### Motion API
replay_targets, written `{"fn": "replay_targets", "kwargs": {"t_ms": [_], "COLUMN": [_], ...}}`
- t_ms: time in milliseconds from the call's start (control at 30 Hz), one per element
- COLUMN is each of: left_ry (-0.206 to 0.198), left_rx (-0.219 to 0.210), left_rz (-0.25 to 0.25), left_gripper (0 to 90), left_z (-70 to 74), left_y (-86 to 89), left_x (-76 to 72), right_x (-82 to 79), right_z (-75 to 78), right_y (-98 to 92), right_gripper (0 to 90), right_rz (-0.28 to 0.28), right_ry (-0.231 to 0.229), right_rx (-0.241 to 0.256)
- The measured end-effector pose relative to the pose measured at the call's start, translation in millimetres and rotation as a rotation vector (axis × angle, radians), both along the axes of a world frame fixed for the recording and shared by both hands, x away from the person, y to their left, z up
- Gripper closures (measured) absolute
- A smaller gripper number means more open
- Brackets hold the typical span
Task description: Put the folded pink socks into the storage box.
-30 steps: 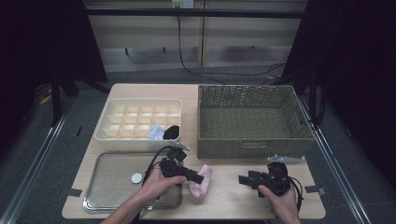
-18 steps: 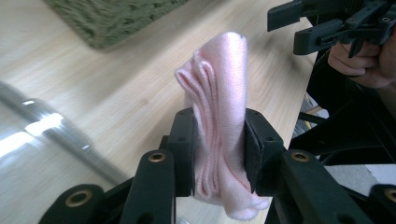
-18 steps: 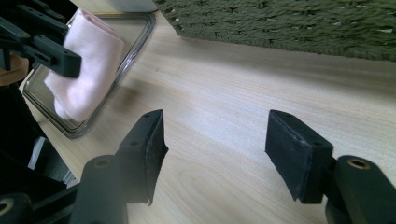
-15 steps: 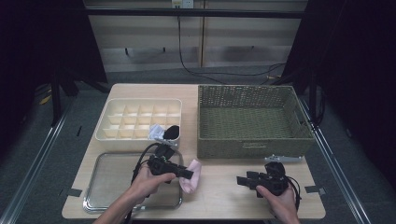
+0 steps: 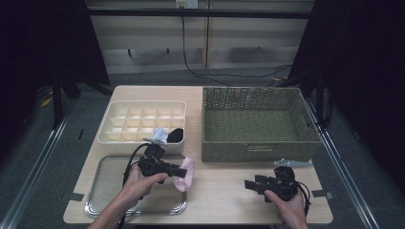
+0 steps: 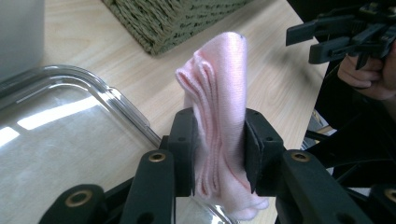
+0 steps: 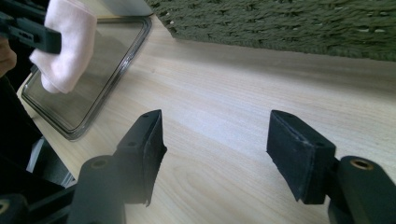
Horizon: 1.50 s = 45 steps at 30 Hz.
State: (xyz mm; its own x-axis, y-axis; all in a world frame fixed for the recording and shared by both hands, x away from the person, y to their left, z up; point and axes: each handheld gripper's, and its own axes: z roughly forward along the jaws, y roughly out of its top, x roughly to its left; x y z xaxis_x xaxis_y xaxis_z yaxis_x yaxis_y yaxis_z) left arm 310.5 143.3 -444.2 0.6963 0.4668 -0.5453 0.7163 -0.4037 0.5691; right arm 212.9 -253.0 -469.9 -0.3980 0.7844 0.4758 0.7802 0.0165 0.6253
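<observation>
Two handheld grippers work near a clear tray [image 5: 110, 191]. Left gripper [image 6: 219, 154] pinches a folded pink cloth [image 6: 219, 107] over the tray's right edge. Right gripper [image 7: 215, 149], jaws spread and empty, sits well right of the tray.

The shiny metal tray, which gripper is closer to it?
Left. The left gripper hangs at the tray's right edge, shut on the pink cloth. The right gripper sits open, farther right over bare table.

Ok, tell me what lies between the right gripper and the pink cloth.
Bare wooden tabletop, as the high view shows: nothing sits between the right gripper and the pink cloth clamped in the left gripper.
</observation>
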Motion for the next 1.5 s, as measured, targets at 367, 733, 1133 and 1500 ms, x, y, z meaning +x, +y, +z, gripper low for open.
{"fn": "replay_targets", "kwargs": {"t_ms": [367, 733, 1133, 1500], "left_ry": [-0.008, -0.015, -0.032, -0.052], "left_rx": [-0.009, 0.003, 0.0, -0.005], "left_rz": [0.055, 0.09, 0.146, 0.188], "left_gripper": [67.5, 67.4, 67.4, 67.5], "left_z": [8.5, 17.5, 31.8, 46.8], "left_y": [19.1, 31.2, 49.2, 60.3], "left_x": [4.6, 12.4, 31.0, 44.0], "right_x": [0.2, 2.0, 1.6, 1.5], "right_z": [2.3, 0.1, 0.0, -1.0], "right_y": [-4.7, -2.4, 1.0, 5.2], "right_gripper": [35.7, 35.3, 35.3, 35.2], "right_rz": [-0.009, -0.003, 0.013, 0.028], "right_ry": [-0.007, -0.002, 0.003, 0.006], "right_rx": [-0.001, -0.005, -0.007, -0.014]}}
